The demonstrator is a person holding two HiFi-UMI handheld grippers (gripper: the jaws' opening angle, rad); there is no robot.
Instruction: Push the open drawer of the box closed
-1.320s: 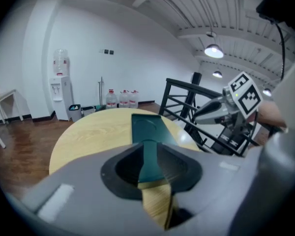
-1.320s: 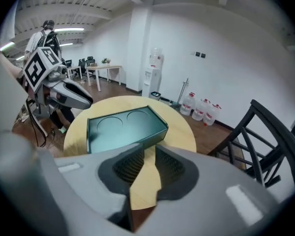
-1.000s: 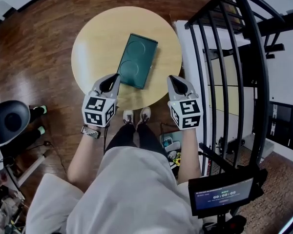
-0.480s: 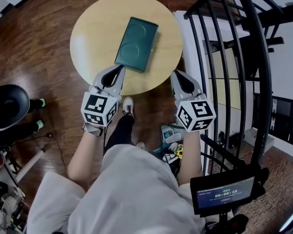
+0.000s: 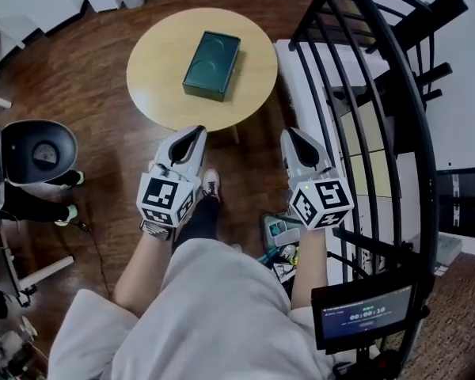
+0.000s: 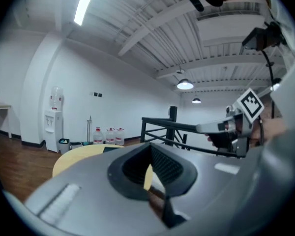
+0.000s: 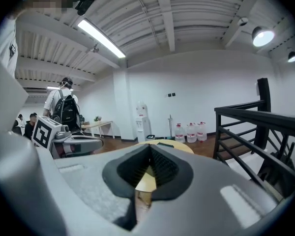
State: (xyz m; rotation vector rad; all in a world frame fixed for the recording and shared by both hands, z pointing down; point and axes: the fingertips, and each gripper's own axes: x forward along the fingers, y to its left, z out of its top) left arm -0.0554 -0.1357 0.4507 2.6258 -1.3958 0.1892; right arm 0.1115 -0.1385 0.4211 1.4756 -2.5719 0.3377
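A dark green flat box (image 5: pixel 211 66) lies on the round wooden table (image 5: pixel 158 85), far from me; no drawer visibly sticks out of it from here. My left gripper (image 5: pixel 197 134) and right gripper (image 5: pixel 288 135) hover side by side over the floor, short of the table's near edge, both shut and empty. In the left gripper view the shut jaws (image 6: pixel 149 155) point toward the table (image 6: pixel 81 154), with the right gripper (image 6: pixel 231 126) to the side. In the right gripper view the shut jaws (image 7: pixel 150 162) face the table (image 7: pixel 176 145), and the left gripper (image 7: pixel 71 140) shows at left.
A black metal railing (image 5: pixel 364 93) runs along the right, with a small monitor (image 5: pixel 362 313) low down. A grey round seat (image 5: pixel 38 153) stands at left. A water dispenser (image 6: pixel 54 118) stands by the far wall. A person with a backpack (image 7: pixel 64 109) stands at left.
Both grippers have drawn back from the table's near edge. The table and box now lie farther ahead and look smaller. The jaws stayed shut.
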